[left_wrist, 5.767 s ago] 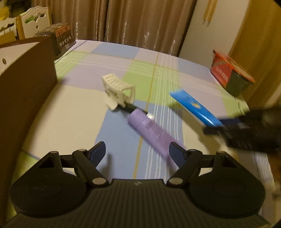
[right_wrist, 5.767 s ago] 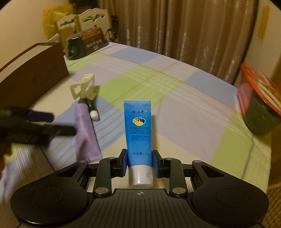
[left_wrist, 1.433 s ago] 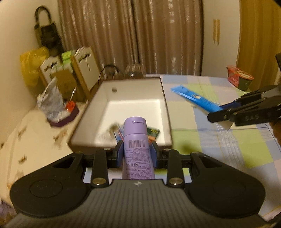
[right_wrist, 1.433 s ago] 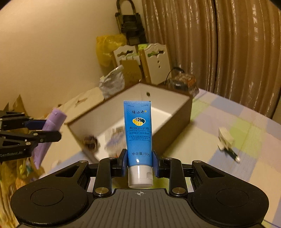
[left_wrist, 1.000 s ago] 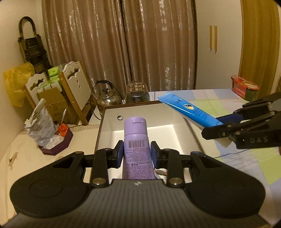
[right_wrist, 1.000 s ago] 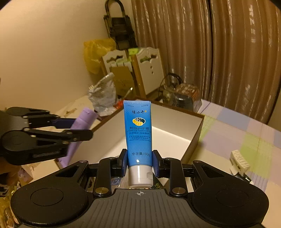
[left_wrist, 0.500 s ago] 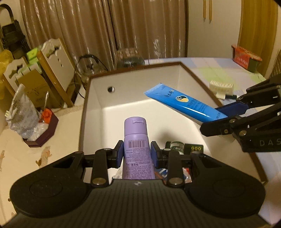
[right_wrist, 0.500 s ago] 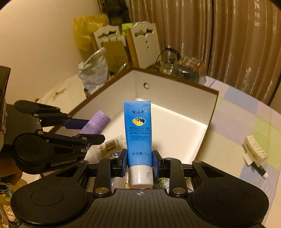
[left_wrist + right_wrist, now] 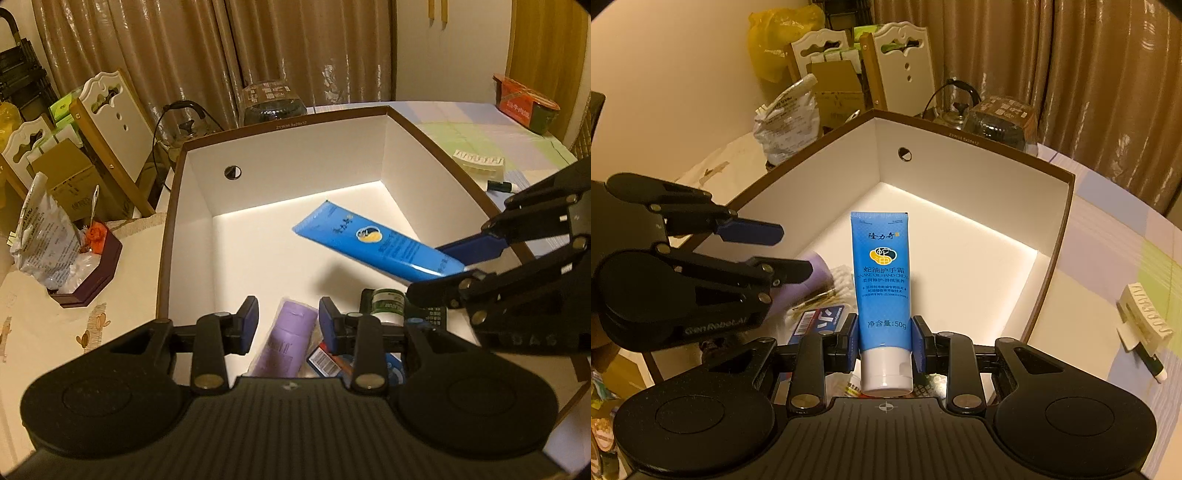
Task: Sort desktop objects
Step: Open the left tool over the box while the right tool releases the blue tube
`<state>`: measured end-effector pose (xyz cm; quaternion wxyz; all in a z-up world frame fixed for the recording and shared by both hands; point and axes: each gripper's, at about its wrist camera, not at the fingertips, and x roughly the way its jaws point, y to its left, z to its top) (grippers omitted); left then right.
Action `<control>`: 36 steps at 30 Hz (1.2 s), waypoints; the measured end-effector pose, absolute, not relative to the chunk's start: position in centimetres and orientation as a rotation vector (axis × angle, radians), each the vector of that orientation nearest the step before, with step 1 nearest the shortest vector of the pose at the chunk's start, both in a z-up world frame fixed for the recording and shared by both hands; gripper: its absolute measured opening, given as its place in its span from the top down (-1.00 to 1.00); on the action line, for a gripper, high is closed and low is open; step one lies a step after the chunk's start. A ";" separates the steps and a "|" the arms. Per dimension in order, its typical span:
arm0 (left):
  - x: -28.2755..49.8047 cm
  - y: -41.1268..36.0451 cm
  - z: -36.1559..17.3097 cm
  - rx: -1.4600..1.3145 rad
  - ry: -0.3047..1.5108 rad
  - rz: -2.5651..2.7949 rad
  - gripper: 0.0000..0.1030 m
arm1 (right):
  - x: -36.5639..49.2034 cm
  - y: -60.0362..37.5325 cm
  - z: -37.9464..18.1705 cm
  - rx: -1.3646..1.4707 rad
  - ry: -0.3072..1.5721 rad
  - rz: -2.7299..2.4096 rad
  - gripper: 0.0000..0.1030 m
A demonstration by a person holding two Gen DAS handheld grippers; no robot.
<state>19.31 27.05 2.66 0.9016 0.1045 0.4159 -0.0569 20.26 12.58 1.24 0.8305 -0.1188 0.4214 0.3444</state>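
My left gripper (image 9: pixel 288 308) is open above the near end of a brown, white-lined box (image 9: pixel 332 112). A purple tube (image 9: pixel 286 343) lies loose in the box below its fingers, touching neither pad. My right gripper (image 9: pixel 884 326) is shut on a blue hand-cream tube (image 9: pixel 882 266), gripped just above its white cap. In the left wrist view, the right gripper (image 9: pixel 432 271) reaches in from the right with the blue tube (image 9: pixel 369 240) slanting over the box floor. The right wrist view shows the left gripper (image 9: pixel 790 251) and the purple tube (image 9: pixel 820 273) at left.
Small items lie at the box's near end, among them a green-lidded jar (image 9: pixel 386 299). A white comb-like clip (image 9: pixel 1145 317) and a pen rest on the checked tablecloth right of the box. A red cup (image 9: pixel 524 101) stands far right. Chairs, a kettle and bags crowd behind.
My left gripper has opened and the purple tube has dropped into the box. Both grippers have come lower over the box. The right gripper still grips the blue tube.
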 end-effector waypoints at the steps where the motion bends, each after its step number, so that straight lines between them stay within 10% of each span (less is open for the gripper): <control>1: 19.3 27.1 2.7 0.216 0.859 -0.117 0.41 | 20.3 12.6 1.1 -0.254 0.896 0.731 0.46; 36: 16.9 27.5 5.8 0.169 0.798 -0.096 0.31 | 16.8 6.9 5.4 -0.167 0.749 0.625 0.44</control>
